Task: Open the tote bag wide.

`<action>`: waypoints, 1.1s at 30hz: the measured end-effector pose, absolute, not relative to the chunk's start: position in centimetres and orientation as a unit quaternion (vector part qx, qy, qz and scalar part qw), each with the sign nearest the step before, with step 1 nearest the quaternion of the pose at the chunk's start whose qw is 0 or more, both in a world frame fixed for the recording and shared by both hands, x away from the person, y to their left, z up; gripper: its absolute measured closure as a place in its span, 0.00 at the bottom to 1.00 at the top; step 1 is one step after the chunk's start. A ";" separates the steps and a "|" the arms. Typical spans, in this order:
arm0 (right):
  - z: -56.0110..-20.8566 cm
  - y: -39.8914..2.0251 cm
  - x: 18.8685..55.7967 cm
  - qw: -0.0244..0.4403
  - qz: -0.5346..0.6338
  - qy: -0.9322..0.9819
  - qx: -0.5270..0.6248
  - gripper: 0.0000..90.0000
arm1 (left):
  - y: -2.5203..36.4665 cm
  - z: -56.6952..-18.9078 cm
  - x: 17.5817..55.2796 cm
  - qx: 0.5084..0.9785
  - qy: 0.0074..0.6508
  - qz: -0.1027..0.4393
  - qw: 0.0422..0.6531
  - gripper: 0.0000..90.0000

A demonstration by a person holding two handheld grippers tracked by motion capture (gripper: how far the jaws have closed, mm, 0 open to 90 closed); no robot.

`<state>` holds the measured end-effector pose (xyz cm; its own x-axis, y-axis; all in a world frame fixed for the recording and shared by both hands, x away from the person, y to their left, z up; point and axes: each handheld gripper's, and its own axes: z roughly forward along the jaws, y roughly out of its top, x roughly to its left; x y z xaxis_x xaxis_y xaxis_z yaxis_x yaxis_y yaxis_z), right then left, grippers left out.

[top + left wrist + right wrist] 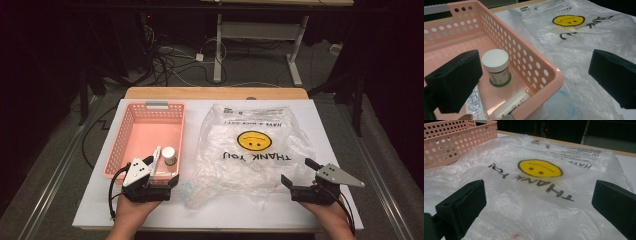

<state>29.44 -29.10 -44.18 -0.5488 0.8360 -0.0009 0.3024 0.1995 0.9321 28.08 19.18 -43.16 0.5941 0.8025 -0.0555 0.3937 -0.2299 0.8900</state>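
A pink perforated basket [131,131] stands at the table's left. Inside it are a small white-lidded jar [169,155], a white tube [156,159] and a blister pack [474,105]. My left gripper [161,171] hovers at the basket's near right corner, jaws wide open and straddling the basket wall [529,58], with the jar [496,66] just ahead. A clear plastic bag [255,145] with a yellow smiley and "THANK YOU" lies flat in the middle. My right gripper [299,172] is open at the bag's near right edge, nothing between its jaws [539,192].
The white tabletop [335,125] has bare room at the right and along the front. A bluish item [564,102] lies under the bag's near left corner. Beyond the far edge are floor cables [170,62] and a desk frame [218,50].
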 end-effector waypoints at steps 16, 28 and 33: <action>-43.6 -28.7 29.2 0.264 0.496 0.731 0.387 0.00 | 19.0 -43.3 28.1 0.761 0.395 0.204 0.473 0.00; -43.1 -31.3 29.7 0.273 0.476 0.724 0.419 0.03 | 18.9 -43.0 28.4 0.771 0.393 0.210 0.455 0.00; -43.5 -33.4 30.3 0.277 0.451 0.723 0.445 0.07 | 18.9 -43.0 28.3 0.769 0.393 0.212 0.458 0.00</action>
<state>30.30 -33.38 -43.55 -0.4505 0.8928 0.0005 0.3931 0.1979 0.8980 28.34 18.86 -43.03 0.6015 0.7981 -0.0350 0.4105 -0.2712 0.8706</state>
